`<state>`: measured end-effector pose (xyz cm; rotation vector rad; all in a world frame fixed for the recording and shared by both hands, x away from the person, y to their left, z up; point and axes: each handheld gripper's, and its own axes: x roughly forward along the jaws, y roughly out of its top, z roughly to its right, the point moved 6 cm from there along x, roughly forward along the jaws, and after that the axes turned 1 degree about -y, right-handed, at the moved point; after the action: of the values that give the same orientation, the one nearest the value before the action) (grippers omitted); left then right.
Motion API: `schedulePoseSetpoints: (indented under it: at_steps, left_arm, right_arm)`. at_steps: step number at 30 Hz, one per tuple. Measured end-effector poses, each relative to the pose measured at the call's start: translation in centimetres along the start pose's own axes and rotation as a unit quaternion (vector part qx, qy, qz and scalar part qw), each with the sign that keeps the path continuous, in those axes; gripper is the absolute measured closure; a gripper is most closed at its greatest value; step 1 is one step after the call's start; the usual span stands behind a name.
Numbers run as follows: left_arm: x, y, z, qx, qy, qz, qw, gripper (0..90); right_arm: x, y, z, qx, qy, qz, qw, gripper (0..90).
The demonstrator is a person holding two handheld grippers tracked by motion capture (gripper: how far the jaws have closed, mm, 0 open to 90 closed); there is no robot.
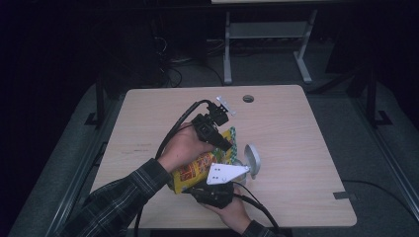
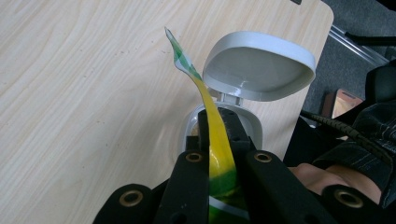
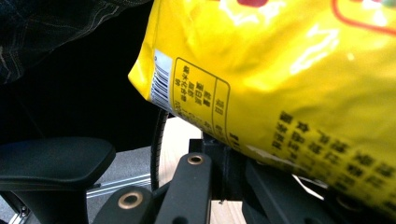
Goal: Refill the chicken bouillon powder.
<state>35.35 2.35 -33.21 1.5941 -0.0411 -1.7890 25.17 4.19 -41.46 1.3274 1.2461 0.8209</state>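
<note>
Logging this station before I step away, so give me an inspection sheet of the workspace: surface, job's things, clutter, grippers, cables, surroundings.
Surface: light wooden table with a round hole near the far edge.
Job's things: yellow snack bag held above the table; small grey container with its hinged lid open, under the bag's top.
Clutter: nothing seen.
Grippers: left gripper shut on the bag's thin top edge; right gripper at the bag's lower end, jaws hidden behind the bag.
Cables: black cable trails from the left gripper; another from the right.
Surroundings: dark room, grey floor, grey metal stand beyond the table, black chair armrest.
</note>
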Motion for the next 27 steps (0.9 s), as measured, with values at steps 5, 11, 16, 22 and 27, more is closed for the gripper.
schedulePoseSetpoints:
  at_steps: [5, 11, 16, 22, 27]
  left_arm:
    - [-0.01, 0.05, 0.03, 0.0, 0.0, -0.001, 1.0, 89.9]
    - [0.0, 0.12, 0.11, 0.002, 0.002, -0.003, 1.0, 89.8]
    - [0.01, 0.29, 0.13, 0.004, 0.003, -0.006, 1.0, 89.8]
    - [0.19, 0.3, 0.11, 0.003, 0.005, -0.012, 0.9999, 89.8]
    - [0.27, 0.22, 0.09, 0.002, 0.004, -0.015, 0.9999, 89.8]
  right_arm:
    - [-0.06, 0.06, -0.02, -0.001, 0.0, 0.0, 1.0, 90.0]
    - [-0.09, 0.1, -0.03, -0.001, 0.0, 0.002, 1.0, 90.0]
    - [-0.16, 0.19, 0.01, 0.0, -0.001, 0.005, 1.0, 90.0]
    - [-0.19, 0.19, 0.01, -0.001, -0.001, 0.005, 1.0, 90.0]
    - [-0.14, 0.15, -0.03, -0.001, -0.001, 0.005, 1.0, 90.0]
